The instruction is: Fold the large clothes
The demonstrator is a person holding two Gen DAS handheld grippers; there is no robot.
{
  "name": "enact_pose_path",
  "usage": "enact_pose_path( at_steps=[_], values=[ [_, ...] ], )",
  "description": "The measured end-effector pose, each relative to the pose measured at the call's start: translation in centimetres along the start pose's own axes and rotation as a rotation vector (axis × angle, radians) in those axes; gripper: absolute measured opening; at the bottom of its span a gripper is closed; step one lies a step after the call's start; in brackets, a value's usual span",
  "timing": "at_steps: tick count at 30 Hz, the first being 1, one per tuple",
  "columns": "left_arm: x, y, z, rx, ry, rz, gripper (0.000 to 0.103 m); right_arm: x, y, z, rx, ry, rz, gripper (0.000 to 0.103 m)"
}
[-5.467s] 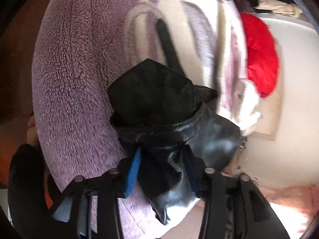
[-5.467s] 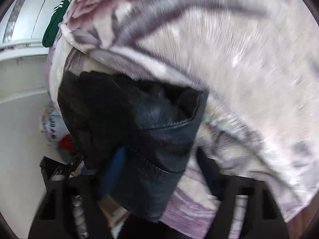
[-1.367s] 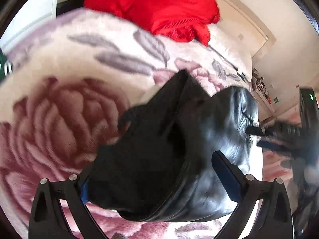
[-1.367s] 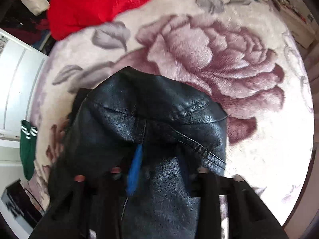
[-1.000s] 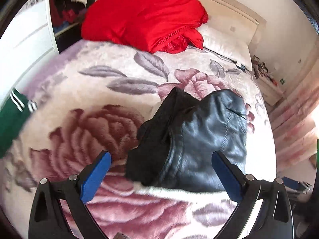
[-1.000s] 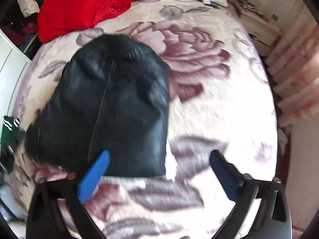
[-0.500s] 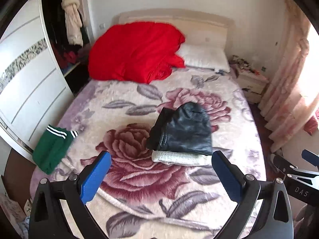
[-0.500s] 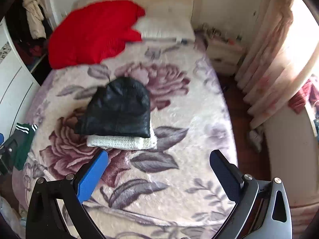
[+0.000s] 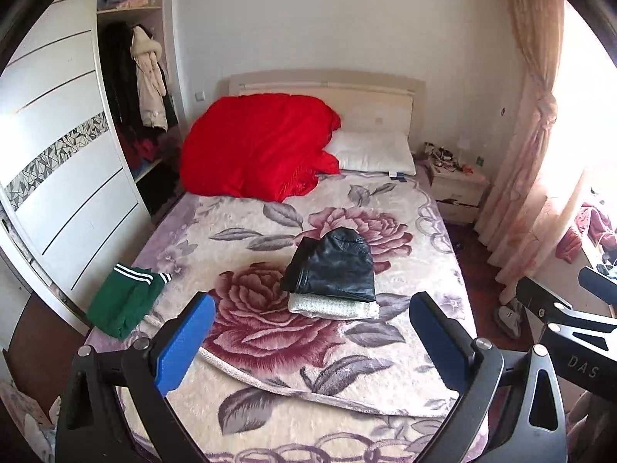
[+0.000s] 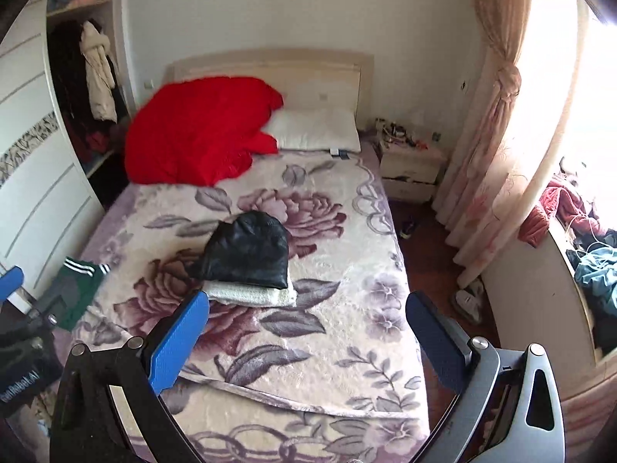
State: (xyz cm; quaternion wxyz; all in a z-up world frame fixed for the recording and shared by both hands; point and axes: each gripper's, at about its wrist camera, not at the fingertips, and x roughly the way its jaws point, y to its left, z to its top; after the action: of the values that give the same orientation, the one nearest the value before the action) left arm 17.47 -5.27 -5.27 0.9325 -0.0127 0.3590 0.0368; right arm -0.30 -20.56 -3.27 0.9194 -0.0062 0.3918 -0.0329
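Note:
A folded black leather jacket [image 9: 333, 264] [image 10: 248, 250] lies on top of a folded white garment [image 9: 331, 306] [image 10: 250, 294] in the middle of the floral bedspread [image 9: 270, 339] [image 10: 327, 308]. A folded green garment with white stripes [image 9: 125, 299] [image 10: 75, 289] rests at the bed's left edge. My left gripper [image 9: 312, 316] is open and held well back from the bed, with nothing between its fingers. My right gripper [image 10: 308, 316] is open too, equally far back and empty. Part of the right gripper's frame shows at the right edge of the left wrist view.
A red quilt [image 9: 258, 146] [image 10: 200, 131] and a white pillow [image 9: 372, 152] [image 10: 314, 133] lie at the head of the bed. A white wardrobe [image 9: 65, 177] stands on the left, a nightstand [image 9: 457, 185] [image 10: 410, 166] and pink curtains [image 10: 497, 123] on the right. Shoes [image 10: 468, 301] sit on the floor.
Both grippers have let go of the black jacket, opened, and pulled far back from the bed. The jacket now rests on the white garment.

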Motion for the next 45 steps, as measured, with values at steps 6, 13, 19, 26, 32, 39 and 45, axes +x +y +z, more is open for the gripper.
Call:
enact_pose_path(
  at_steps=[6,13,19,26,32,39,45],
  values=[
    [-2.0,0.3,-0.2,-0.013,-0.03,-0.005,0.103,-5.1,-0.3,-1.0,0.006,-0.043,0.012,0.103],
    [-3.8,0.5,-0.3,-0.01,-0.074,0.001,0.103,-7.8,-0.6,-0.4,0.002,-0.073,0.023,0.103],
    [-4.4,0.5,-0.4,-0.018,-0.089,0.003,0.103,-9.2,-0.7,0.0,-0.011,-0.096,0.029,0.103],
    [-4.9,0.5,-1.0,-0.028,-0.094,0.01,0.103,-10.4,-0.2,0.1,-0.031,-0.113,0.042,0.103],
    [-5.3,0.7,-1.1,-0.035,-0.094,0.02,0.103,-10.4,-0.2,0.4,-0.046,-0.113,0.046,0.103],
    [-5.6,0.7,-1.3,-0.034,-0.101,0.036,0.103,-9.9,-0.1,0.9,-0.057,-0.107,0.061,0.103],
    [-5.8,0.8,-1.6,-0.038,-0.107,0.04,0.103,-9.7,0.1,1.2,-0.059,-0.106,0.064,0.103]
  ],
)
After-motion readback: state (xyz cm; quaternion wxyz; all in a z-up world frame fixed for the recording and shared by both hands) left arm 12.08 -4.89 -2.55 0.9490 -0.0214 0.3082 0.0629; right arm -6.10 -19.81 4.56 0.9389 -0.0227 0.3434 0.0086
